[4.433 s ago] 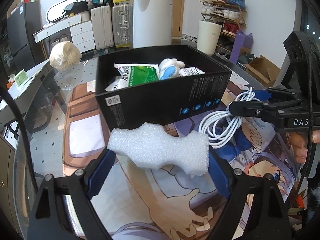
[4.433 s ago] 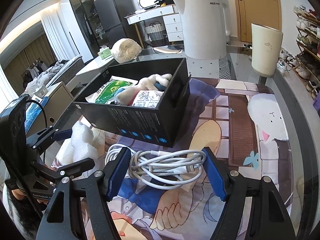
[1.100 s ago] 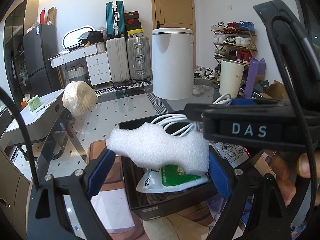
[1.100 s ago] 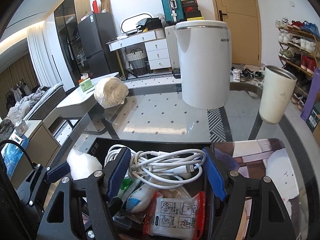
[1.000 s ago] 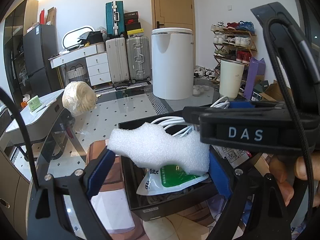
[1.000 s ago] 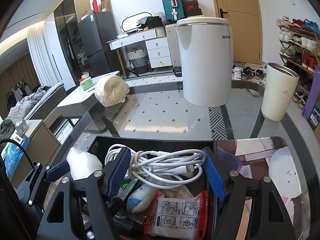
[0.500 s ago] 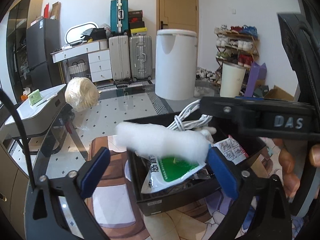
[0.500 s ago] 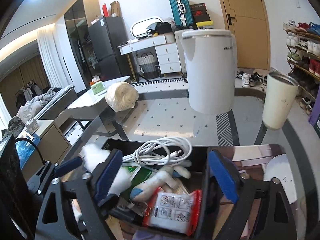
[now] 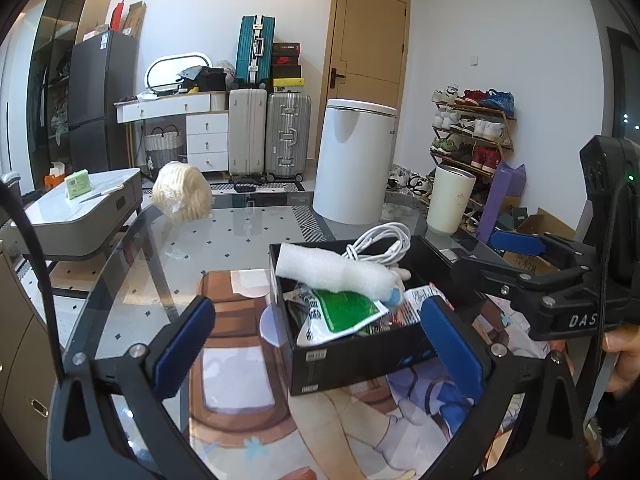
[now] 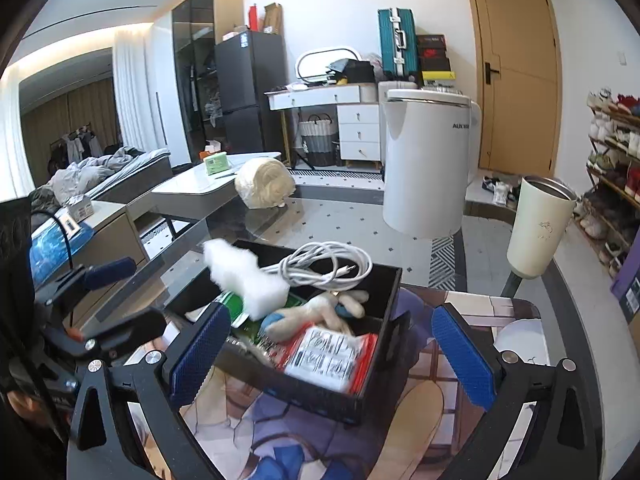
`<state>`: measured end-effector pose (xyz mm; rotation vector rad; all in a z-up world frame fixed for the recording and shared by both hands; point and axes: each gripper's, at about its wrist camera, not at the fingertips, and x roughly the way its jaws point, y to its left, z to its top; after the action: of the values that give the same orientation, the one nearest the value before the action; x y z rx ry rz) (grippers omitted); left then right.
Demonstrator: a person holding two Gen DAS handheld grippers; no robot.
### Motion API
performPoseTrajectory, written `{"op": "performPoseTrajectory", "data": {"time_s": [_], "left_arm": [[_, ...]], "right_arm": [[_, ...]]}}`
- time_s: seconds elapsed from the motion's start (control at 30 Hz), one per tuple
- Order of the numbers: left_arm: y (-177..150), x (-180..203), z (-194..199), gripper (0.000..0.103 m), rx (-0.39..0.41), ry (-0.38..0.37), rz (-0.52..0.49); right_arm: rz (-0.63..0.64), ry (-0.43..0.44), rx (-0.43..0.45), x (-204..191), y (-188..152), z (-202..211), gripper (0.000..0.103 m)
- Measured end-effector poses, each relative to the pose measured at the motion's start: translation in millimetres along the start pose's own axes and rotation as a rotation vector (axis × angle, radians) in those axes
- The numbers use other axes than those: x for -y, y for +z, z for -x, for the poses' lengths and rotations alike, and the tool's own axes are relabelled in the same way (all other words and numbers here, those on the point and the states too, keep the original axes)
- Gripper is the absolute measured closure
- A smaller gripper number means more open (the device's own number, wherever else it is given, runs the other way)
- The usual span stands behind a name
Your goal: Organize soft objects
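Note:
A black box (image 9: pixel 360 354) (image 10: pixel 384 296) stands on the printed mat. A white foam piece (image 9: pixel 332 272) (image 10: pixel 246 276) lies on top of its contents. A coiled white cable (image 9: pixel 380 246) (image 10: pixel 326 266) rests at the box's far side. A green packet (image 9: pixel 344 314), a plush toy (image 10: pixel 316 314) and a red-edged packet (image 10: pixel 326 354) are inside. My left gripper (image 9: pixel 316 340) is open and empty, in front of the box. My right gripper (image 10: pixel 328 348) is open and empty, over the box's near edge.
The glass table (image 9: pixel 224 236) carries a cream tumbler (image 10: pixel 538 228) at the far right and a bagged cream bundle (image 9: pixel 182 192) at the far left. A white bin (image 9: pixel 354 160) stands beyond. The right gripper's body (image 9: pixel 560 292) is to the right of the box.
Both grippers opened and let go: the foam piece and the cable dropped into the box. Both grippers then drew back from the box.

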<state>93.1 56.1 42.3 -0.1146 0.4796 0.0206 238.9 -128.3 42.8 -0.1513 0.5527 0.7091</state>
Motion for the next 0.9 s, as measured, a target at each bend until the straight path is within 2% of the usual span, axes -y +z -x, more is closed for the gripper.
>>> {"op": "performPoseTrajectory", "data": {"time_s": [0.33, 0.9], "left_arm": [[-17.2, 0.8, 9.4, 0.0, -0.006, 0.015, 0.013], [-25.8, -2.3, 8.6, 0.0, 0.007, 0.041, 0.011]], "right_arm": [[0.047, 0.015, 0.051, -10.7, -28.7, 17.6, 0.001], [0.04, -0.019, 0.094, -6.9, -45.7, 22.0, 0.001]]}}
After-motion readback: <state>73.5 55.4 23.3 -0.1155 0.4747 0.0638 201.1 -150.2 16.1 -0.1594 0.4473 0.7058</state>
